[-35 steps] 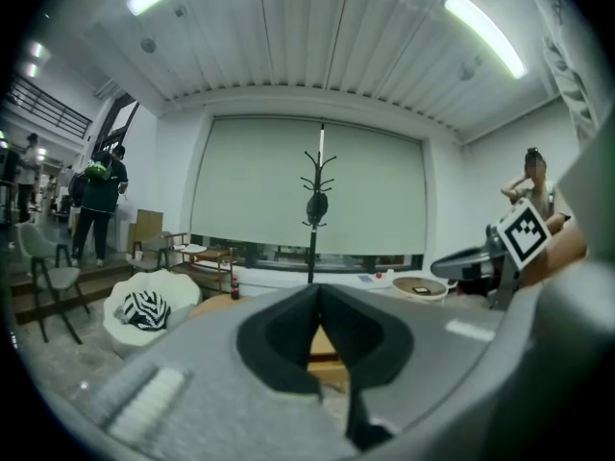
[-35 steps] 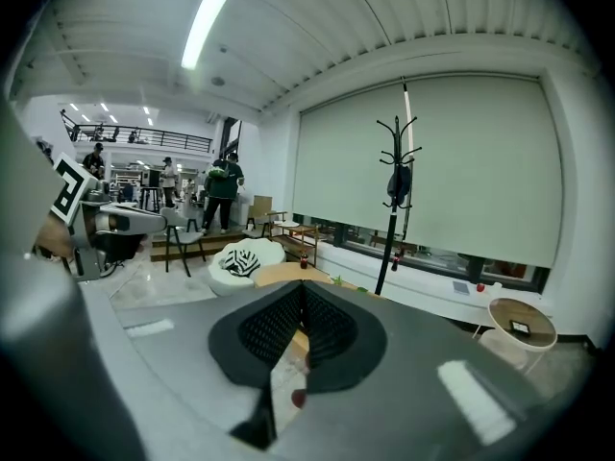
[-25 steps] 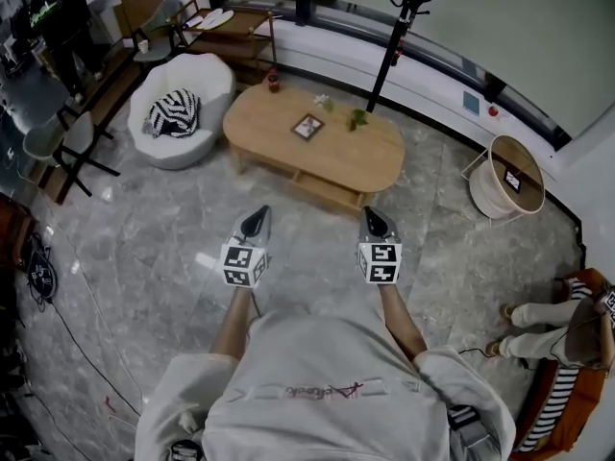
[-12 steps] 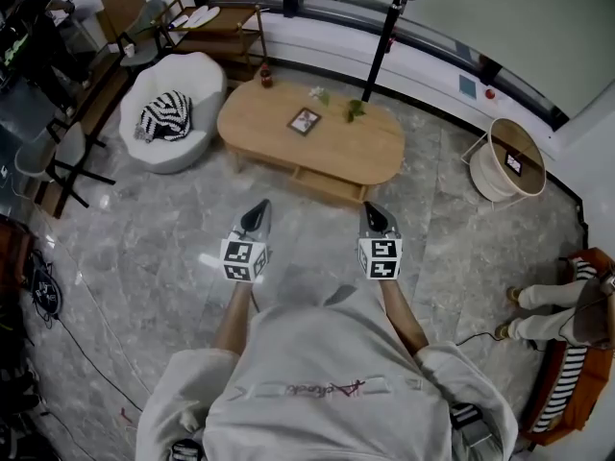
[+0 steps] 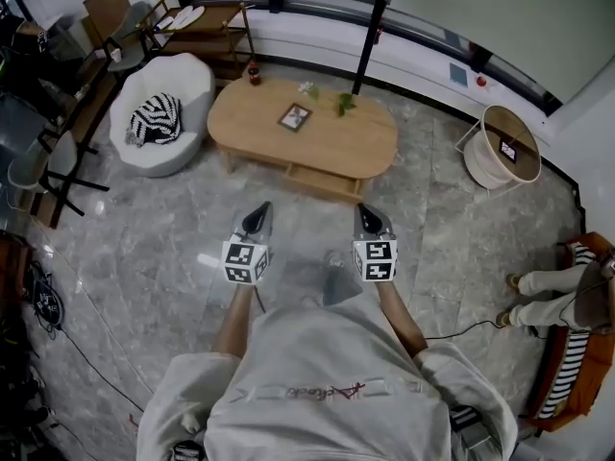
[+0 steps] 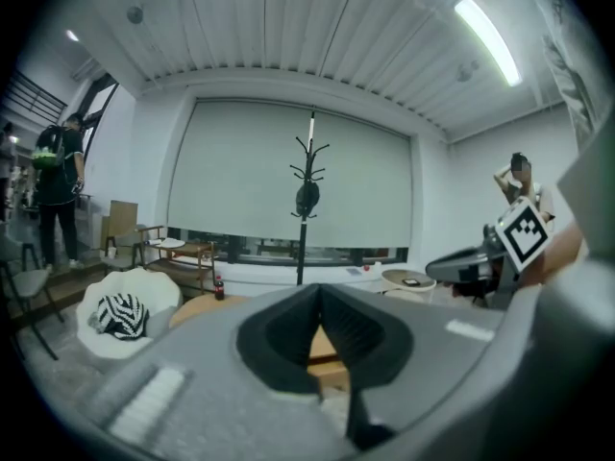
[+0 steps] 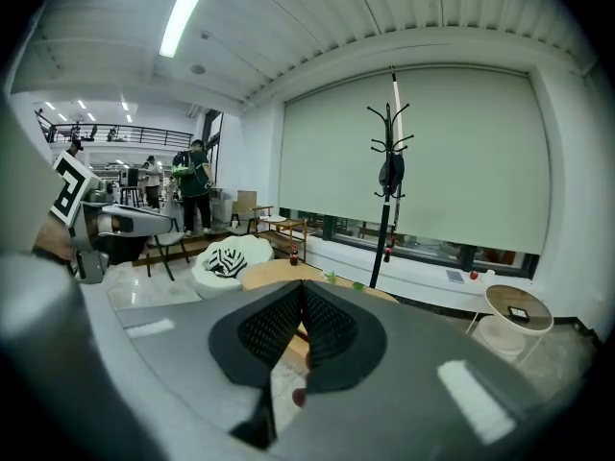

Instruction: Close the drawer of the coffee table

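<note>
Jaws together on your left gripper [image 5: 258, 213] and right gripper [image 5: 368, 213]. Coffee table [image 5: 351, 144] well ahead, drawer [image 5: 313, 179] protruding, armchair [image 5: 190, 83] beside it

The drawer [image 5: 322, 182] on the near side of the coffee table [image 5: 356, 147] is mostly tucked under the top, so no idea how far out it sits. In their own views the left gripper [image 6: 320, 288] and right gripper [image 7: 302, 286] block nearly the whole table, and just a wooden sliver shows past the closed jaws. The coat stand [image 5: 369, 32] gets its top chopped by the far edge. The seated person [image 5: 538, 312] on the right is cut off, only legs and a striped bit showing. The picture frame [image 5: 295, 116] and the green bits [image 5: 342, 104] beside it are too small to make out.
</note>
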Available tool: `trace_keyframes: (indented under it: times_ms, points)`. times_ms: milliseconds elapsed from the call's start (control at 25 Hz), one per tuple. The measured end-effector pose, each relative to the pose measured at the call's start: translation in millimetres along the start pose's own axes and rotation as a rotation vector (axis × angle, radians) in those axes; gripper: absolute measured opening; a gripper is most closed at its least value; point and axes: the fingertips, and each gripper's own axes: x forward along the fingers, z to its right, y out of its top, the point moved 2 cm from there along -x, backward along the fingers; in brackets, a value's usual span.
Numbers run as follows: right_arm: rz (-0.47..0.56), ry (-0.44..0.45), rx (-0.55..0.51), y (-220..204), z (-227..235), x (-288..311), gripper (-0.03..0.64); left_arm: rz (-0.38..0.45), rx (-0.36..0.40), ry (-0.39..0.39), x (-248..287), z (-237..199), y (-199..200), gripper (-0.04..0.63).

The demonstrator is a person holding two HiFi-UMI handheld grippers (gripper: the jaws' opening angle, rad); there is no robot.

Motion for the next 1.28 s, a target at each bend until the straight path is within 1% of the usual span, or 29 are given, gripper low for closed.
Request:
trace_keyframes:
  times_ms: [360, 680, 1000, 1280]
  points:
    - [-0.012, 0.005, 0.011, 0, 20, 21, 0.006, -0.030, -0.006, -0.004, 24, 1, -4, 0.000]
    - [-0.024, 0.010, 0.013, 5, 43, 49, 0.006, -0.047, -0.013, -0.008, 64, -5, -1, 0.000]
    - [-0.016, 0.014, 0.025, 16, 87, 86, 0.005, -0.055, -0.005, 0.005, 116, -8, 13, 0.000]
    - [-0.004, 0.034, 0.031, 33, 125, 122, 0.006, -0.053, 0.007, 0.023, 165, -13, 35, 0.000]
